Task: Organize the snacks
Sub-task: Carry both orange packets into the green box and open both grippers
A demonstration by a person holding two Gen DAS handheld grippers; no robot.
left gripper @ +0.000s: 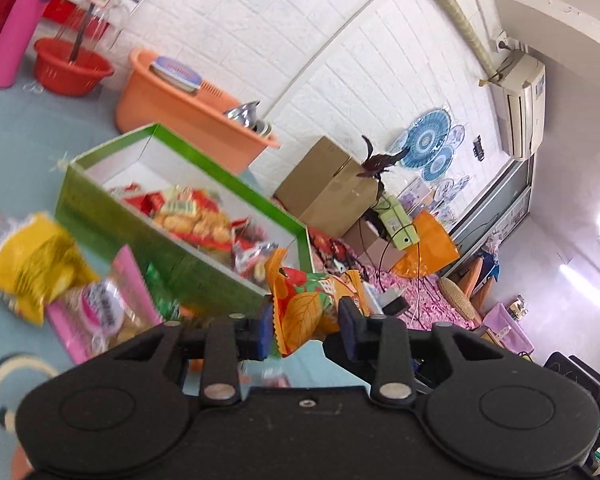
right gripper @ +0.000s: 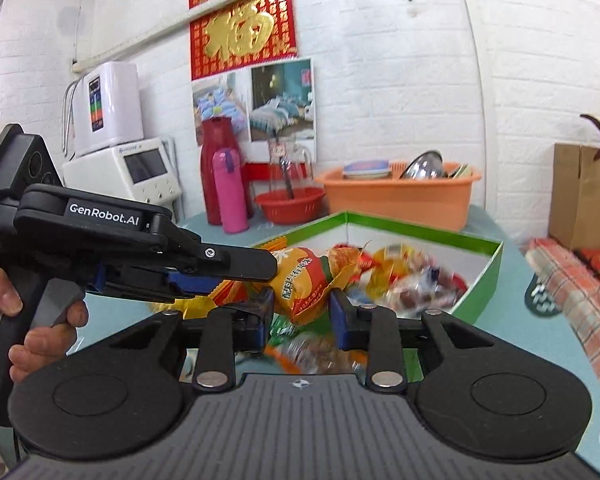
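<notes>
While a pale blue tabletop (left gripper: pixel 16 128) carries everything, white-painted brick walls close the room behind it, with a red and gold wall hanging (right gripper: pixel 242 26) above a pink bottle (right gripper: pixel 230 192), a red basin (right gripper: pixel 290 205) and an orange tub (right gripper: pixel 400 196) of dishes. A cardboard box (left gripper: pixel 332 186) stands past the table's far edge, and an air conditioner (left gripper: pixel 524 104) hangs high on the wall. On the tabletop sits a green box (left gripper: pixel 188 224), open-topped and white inside, already heaped with snack packets. Just beside its near wall lie a yellow bag (left gripper: pixel 32 256) and a pink-edged biscuit packet (left gripper: pixel 104 308).

The left tool (left gripper: pixel 304 330) grips an orange leaf-printed snack packet (left gripper: pixel 304 304); its long axis runs up and away from the pads, crimped edge uppermost. The right tool (right gripper: pixel 300 312) is clamped on an orange snack bag (right gripper: pixel 304 280), which slants from upper left to lower right, near the box's front corner. A hand (right gripper: pixel 40 328) holds the left tool's grip.
</notes>
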